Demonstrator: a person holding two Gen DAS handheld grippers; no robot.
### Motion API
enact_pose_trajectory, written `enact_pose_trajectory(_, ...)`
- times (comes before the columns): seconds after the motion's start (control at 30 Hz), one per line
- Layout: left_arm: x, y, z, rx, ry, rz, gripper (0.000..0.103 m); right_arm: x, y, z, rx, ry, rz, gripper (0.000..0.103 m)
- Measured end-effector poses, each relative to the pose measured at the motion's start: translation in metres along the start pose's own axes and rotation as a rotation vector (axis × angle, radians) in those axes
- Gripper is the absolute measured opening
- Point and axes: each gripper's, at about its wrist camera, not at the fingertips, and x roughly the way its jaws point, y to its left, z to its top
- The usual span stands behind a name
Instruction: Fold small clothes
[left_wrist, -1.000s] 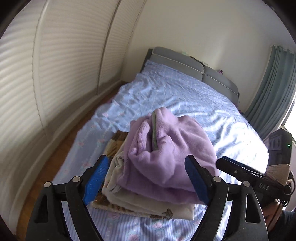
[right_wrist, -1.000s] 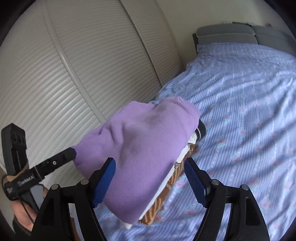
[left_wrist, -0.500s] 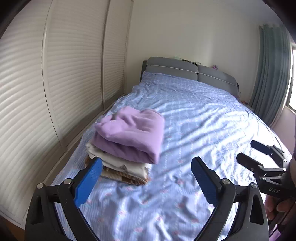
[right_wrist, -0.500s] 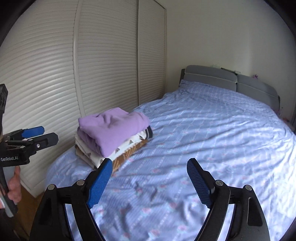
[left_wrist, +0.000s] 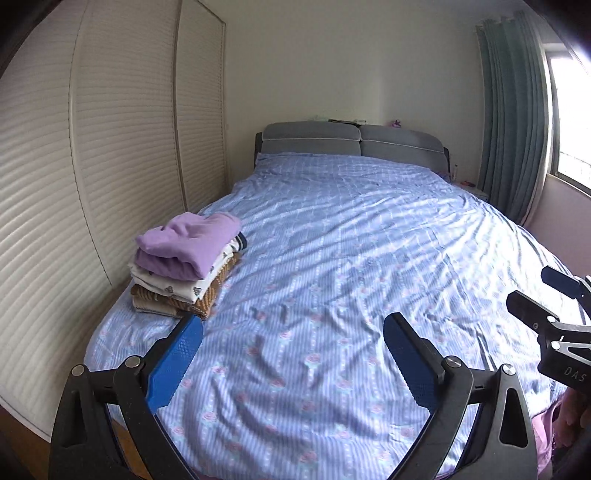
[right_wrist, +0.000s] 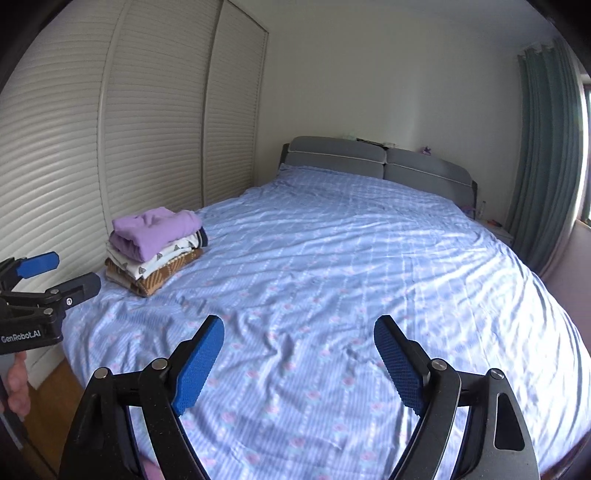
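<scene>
**Colleague:** What do you see from your side now?

**Me:** I hold both tools over the bed, near its foot end. The left hand-held gripper is wide open and has nothing between its blue pads. The right hand-held gripper is the same, wide open and empty.

**Colleague:** And the clothes?

**Me:** There is one pile of folded clothes at the left edge of the bed, close to the wardrobe doors. On top lies a purple sweater, under it a white piece with small prints, and at the bottom a brown patterned piece. The pile is well apart from both grippers.

**Colleague:** So which step is it?

**Me:** I judge that the purple sweater is finished and placed, so I am between two items. On the sheet I see no other unfolded piece. At the lower right corner of the left view there is something pink, but I cannot tell what it is.

**Colleague:** What does the next move need?

**Me:** If one more piece waits, I must find it out of view, bring it to the free middle of the bed, and spread it flat before I fold. If not, the task is probably done.
</scene>
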Motion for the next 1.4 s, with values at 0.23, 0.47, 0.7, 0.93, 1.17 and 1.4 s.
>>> enact_pose_trajectory(0.23, -0.032, -0.051, -0.016, -0.004, -0.003, -0.013, 0.103, -0.055, -0.056, -0.028, 0.075, 0.004, -0.073, 0.088)
enact_pose_trajectory(0.47, -0.039, -0.072, -0.025, -0.017, 0.013, -0.029, 0.103, -0.084, -0.091, -0.046, 0.167, -0.019, -0.136, 0.093)
enact_pose_trajectory(0.7, -0.038, -0.091, -0.032, 0.013, 0.032, -0.051, 0.103, -0.089, -0.103, -0.052, 0.178, -0.017, -0.161, 0.093)
enact_pose_trajectory(0.93, -0.037, -0.102, -0.034, 0.038, 0.032, -0.060, 0.103, -0.088, -0.107, -0.056, 0.192, -0.007, -0.164, 0.093)
enact_pose_trajectory(1.17, -0.035, -0.104, -0.034, 0.043, 0.039, -0.065, 0.103, -0.084, -0.108, -0.059, 0.203, 0.003, -0.164, 0.093)
enact_pose_trajectory(1.4, -0.034, -0.104, -0.034, 0.045, 0.037, -0.068, 0.103, -0.082, -0.108, -0.058, 0.207, 0.005, -0.165, 0.093)
